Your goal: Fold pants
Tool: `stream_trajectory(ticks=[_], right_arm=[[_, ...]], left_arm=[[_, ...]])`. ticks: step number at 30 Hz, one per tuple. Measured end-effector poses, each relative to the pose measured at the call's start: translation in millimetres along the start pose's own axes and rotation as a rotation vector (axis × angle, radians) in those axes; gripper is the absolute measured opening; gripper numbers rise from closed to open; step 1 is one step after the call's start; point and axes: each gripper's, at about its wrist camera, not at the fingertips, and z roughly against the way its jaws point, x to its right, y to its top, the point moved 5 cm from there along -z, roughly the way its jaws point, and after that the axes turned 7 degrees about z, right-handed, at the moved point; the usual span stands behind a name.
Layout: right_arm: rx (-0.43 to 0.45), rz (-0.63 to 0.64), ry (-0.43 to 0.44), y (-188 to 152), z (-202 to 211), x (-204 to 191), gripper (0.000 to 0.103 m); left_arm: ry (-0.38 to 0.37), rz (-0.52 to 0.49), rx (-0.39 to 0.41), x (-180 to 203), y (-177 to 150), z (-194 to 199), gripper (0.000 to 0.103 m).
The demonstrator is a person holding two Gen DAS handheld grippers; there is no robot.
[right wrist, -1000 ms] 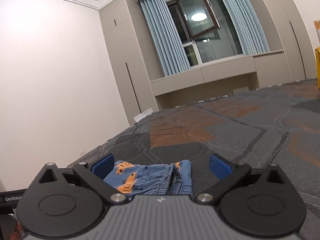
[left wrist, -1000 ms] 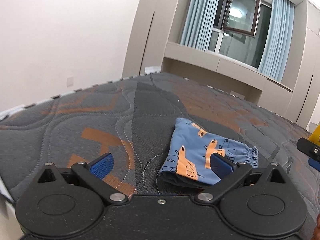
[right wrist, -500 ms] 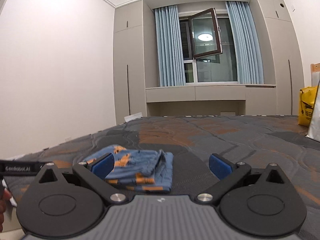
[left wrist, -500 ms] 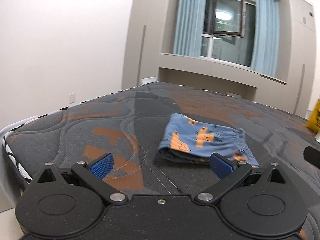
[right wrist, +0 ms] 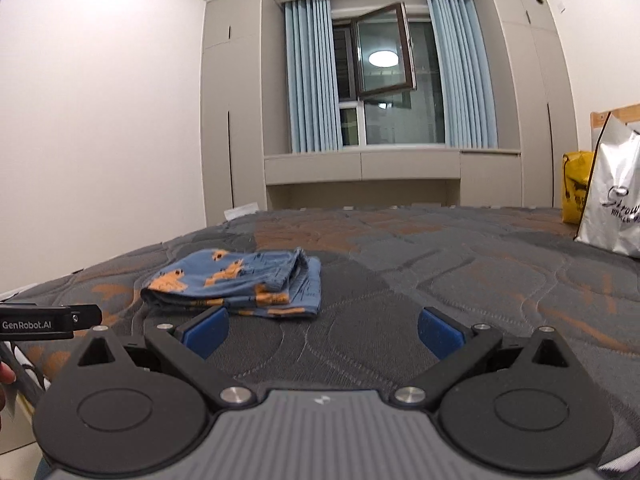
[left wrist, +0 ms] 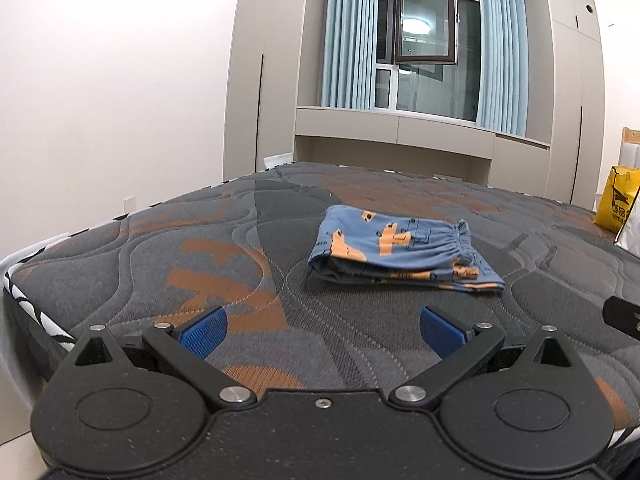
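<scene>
The pants [left wrist: 400, 254], blue with orange prints, lie folded into a compact, layered bundle on the mattress [left wrist: 224, 240], a dark grey quilted surface with orange patches, nearer its left edge than its right and well short of the far edge below the window [left wrist: 424, 36]. The elastic waistband sits on the bundle's right side in the left wrist view. The left gripper [left wrist: 322, 332] hangs above the mattress's near edge with its 2 blue-padded fingers [left wrist: 202, 330] spread wide and nothing between them; the pants lie ahead of it, clear of both pads. The right gripper [right wrist: 322, 334] is likewise spread and empty, also by the near edge, with the pants ahead and to its left, apart from its pads. At the mattress's right edge stand a yellow bag [left wrist: 618, 204] and a white bag [right wrist: 610, 196], well apart from the pants. Light blue curtains [right wrist: 310, 76] flank the window.
</scene>
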Motion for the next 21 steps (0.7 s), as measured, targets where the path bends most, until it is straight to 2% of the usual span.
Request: stream_trajectory(ticks=[10, 21], right_arm=[[-0.044, 0.022, 0.041, -6, -10, -19, 0.103], [-0.053, 0.026, 0.064, -5, -13, -24, 0.103]], left_arm=[[0.014, 0.017, -0.002, -17, -4, -2, 0.102], [0.023, 0.020, 0.001, -19, -3, -2, 0.102]])
